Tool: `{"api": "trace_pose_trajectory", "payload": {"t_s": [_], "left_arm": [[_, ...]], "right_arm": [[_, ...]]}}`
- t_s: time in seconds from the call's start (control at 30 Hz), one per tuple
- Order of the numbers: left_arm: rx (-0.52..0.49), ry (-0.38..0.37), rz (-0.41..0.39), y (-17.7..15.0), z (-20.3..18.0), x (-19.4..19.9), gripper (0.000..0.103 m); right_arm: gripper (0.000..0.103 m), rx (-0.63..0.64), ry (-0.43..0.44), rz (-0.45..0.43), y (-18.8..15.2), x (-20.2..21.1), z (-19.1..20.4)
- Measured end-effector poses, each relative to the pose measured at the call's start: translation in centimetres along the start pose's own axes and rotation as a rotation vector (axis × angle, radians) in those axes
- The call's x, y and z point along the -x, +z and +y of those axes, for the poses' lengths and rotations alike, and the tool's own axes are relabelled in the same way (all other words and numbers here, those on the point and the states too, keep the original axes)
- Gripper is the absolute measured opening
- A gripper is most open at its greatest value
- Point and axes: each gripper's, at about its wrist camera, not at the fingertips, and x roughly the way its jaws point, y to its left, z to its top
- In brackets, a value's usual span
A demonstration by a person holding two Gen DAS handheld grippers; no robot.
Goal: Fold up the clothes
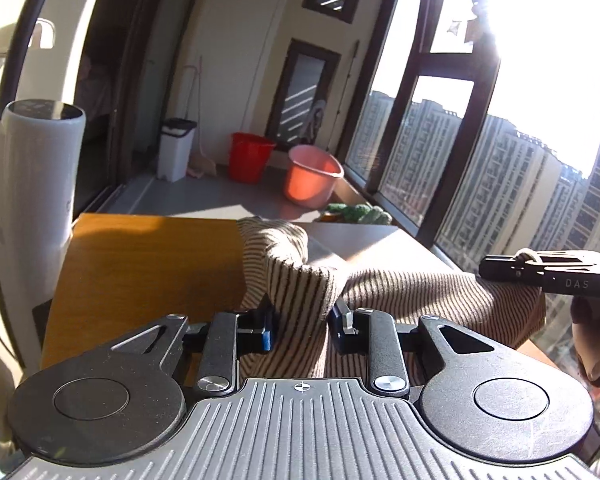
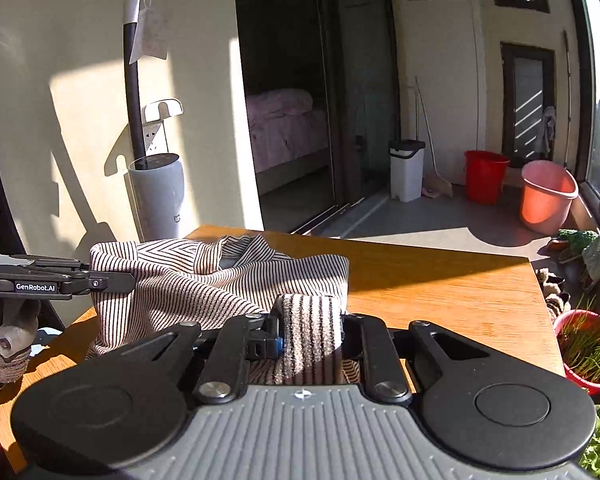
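- Sunlit wooden desk [image 2: 440,292] carrying striped garment [image 2: 188,280]
- Left hand-held gripper [image 1: 302,316] clamping on a fold of it
- Right hand-held gripper [image 2: 310,328] pinching a bunched edge, lifting

home balcony | bed [image 2: 284,120] through doorway | buckets [image 2: 485,176] | high-rise view

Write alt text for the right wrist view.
The right claw grips a bunched fold of a striped garment over a wooden table. At left, the left claw holds the garment's other edge; buckets stand behind.
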Motion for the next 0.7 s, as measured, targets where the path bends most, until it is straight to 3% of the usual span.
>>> {"api": "trace_pose_trajectory", "payload": {"t_s": [0.17,0.27,0.33,0.43,0.47,0.53,0.6,0.7], "left_arm": [[0.09,0.088,-0.023,0.6,3.8,-0.4,0.03],[0.167,0.135,-0.023,0.3,6.5,-0.7,0.032],[0.21,0.159,-0.01,0.0,8.0,-1.0,0.034],[0.271,0.183,0.019,-0.5,10.2,-0.9,0.035],[0.293,0.175,0.023,-0.8,10.8,-0.6,0.037],[0.362,0.131,0.026,-0.8,12.0,-0.2,0.051],[0.435,0.051,0.046,-0.6,12.9,-0.5,0.071],[0.448,0.014,0.103,-0.3,12.6,-2.5,0.078]], "right_arm": [[0.016,0.107,0.028,0.024,4.8,-7.9,1.0],[0.018,0.167,0.018,0.084,6.7,-13.7,1.1],[0.028,0.19,-0.066,0.157,6.7,-17.4,0.3],[0.029,0.198,-0.261,0.173,6.0,-19.6,-1.9],[0.029,0.148,-0.258,0.167,6.0,-19.3,-2.9],[0.037,-0.001,-0.143,0.175,5.9,-18.2,-4.8],[0.058,-0.134,-0.022,0.196,5.5,-17.4,-6.3],[0.059,-0.175,0.053,0.262,3.9,-18.5,-6.5]]}}
